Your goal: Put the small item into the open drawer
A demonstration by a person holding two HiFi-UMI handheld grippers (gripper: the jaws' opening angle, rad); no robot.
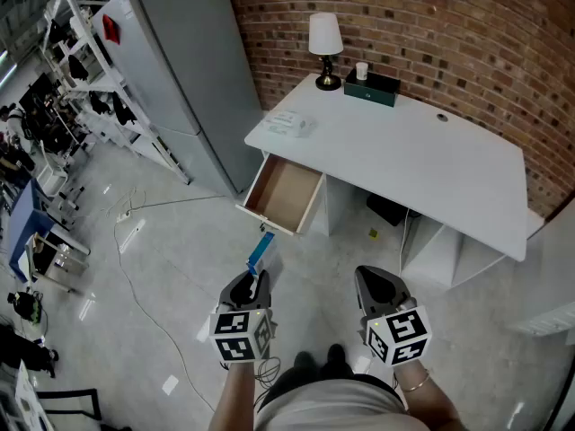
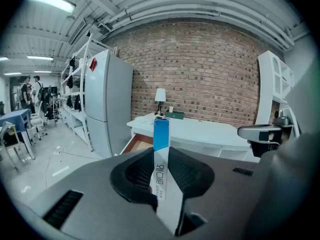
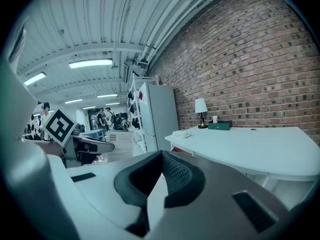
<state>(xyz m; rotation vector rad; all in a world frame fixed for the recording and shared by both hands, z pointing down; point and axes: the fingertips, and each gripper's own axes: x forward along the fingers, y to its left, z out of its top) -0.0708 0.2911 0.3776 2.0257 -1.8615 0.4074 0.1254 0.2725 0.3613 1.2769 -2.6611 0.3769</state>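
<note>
**Inspector:** State the location.

**Technician:** An indoor work area with a grey floor [image 1: 162, 268] and a red brick wall [image 1: 431, 25]. A white desk [image 1: 422, 160] is set against that wall.

**Inspector:** Where is the small item?

**Technician:** The small item [image 2: 161, 134] is a narrow box, blue at the top and white below, with dark print. It stands upright in the left gripper [image 2: 162, 159]. Both pads are clamped on its flat sides, and the blue end projects past the fingertips. In the head view it is held over the floor in front of the desk, well apart from the open drawer [image 1: 283, 196].

**Inspector:** Drawer condition?

**Technician:** It is pulled out from under the left end of the desk. Its brown interior faces up.

**Inspector:** And the right gripper?

**Technician:** The right gripper [image 3: 159, 156] has its jaws closed together with nothing between them. It is held beside the left gripper, also over the floor.

**Inspector:** Surroundings?

**Technician:** At the back of the desk, near the wall, stand a table lamp [image 1: 324, 48], a white cup [image 1: 361, 70] and a dark green box [image 1: 372, 88]. A flat white object [image 1: 289, 124] lies at the left end of the desk, above the drawer. A tall grey refrigerator [image 1: 180, 70] stands to the left of the desk, with white shelving [image 1: 85, 79] beyond it
</note>
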